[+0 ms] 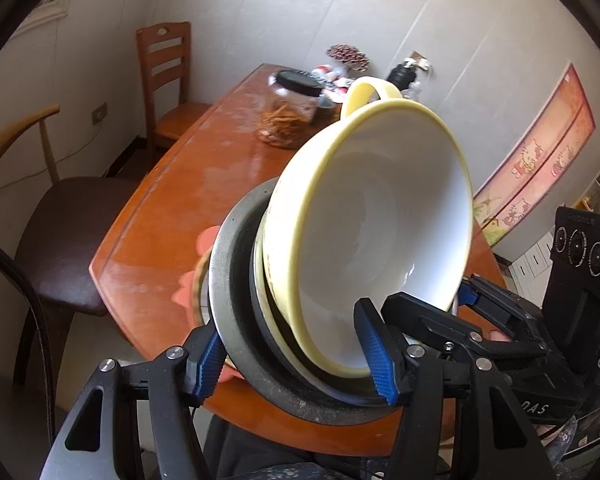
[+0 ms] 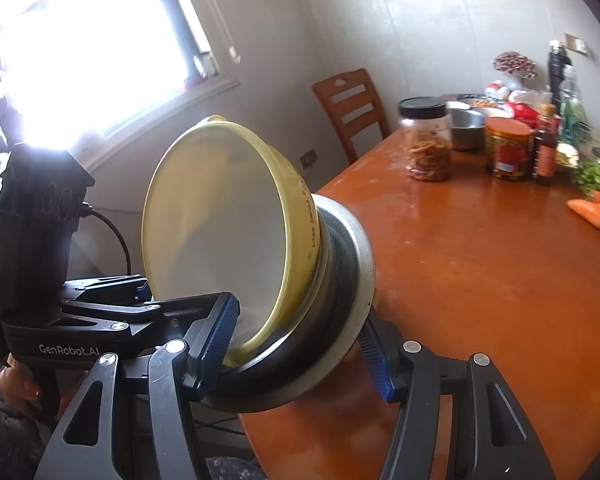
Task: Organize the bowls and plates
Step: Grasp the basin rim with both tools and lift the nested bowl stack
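Note:
A yellow bowl [image 1: 380, 208] with a white inside sits nested in a grey metal dish [image 1: 228, 264], and a pink scalloped plate [image 1: 206, 240] peeks out behind them. The stack is tilted on edge above the wooden table [image 1: 160, 200]. My left gripper [image 1: 294, 360] is shut on the stack's near rim, its blue pads on either side. From the other side my right gripper [image 2: 300, 344] is shut on the same yellow bowl [image 2: 220, 220] and grey dish [image 2: 352, 264]. Each gripper shows in the other's view: right gripper [image 1: 472, 300], left gripper [image 2: 148, 292].
On the table [image 2: 480, 280] stand a black-lidded snack jar [image 2: 426, 140], a steel bowl [image 2: 466, 124], a red-lidded jar [image 2: 506, 148], bottles, and carrots [image 2: 594, 210] with greens. A wooden chair [image 1: 164, 76] and a dark-seated chair [image 1: 72, 236] stand beside it.

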`<move>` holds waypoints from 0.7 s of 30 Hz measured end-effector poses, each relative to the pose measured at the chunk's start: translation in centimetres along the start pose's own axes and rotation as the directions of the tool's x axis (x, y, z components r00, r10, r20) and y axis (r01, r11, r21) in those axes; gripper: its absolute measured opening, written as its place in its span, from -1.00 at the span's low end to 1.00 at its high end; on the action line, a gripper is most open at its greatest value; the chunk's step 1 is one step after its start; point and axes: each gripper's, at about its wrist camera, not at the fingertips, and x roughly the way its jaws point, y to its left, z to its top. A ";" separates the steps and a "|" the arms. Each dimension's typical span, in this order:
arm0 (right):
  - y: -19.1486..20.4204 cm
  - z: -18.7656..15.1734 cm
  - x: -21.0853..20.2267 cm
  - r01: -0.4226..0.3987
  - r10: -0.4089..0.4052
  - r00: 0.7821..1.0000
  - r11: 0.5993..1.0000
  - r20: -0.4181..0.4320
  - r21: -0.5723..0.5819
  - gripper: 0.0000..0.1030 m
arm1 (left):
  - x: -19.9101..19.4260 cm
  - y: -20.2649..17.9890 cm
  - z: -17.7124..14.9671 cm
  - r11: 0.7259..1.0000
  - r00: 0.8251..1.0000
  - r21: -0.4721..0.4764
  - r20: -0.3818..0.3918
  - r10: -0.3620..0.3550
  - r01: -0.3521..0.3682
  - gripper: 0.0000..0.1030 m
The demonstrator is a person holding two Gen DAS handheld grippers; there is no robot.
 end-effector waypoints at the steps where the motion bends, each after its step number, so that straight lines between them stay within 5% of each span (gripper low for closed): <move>1: 0.3 0.1 0.7 0.002 -0.002 1.000 1.000 -0.010 -0.006 0.20 | 0.4 0.7 0.0 1.000 1.000 -0.010 -0.013 0.000 0.000 0.17; 21: -0.3 -1.3 6.2 0.098 -0.103 0.990 0.994 -0.100 -0.048 0.20 | 5.5 4.2 -0.2 0.997 0.994 -0.062 -0.096 -0.054 0.048 0.20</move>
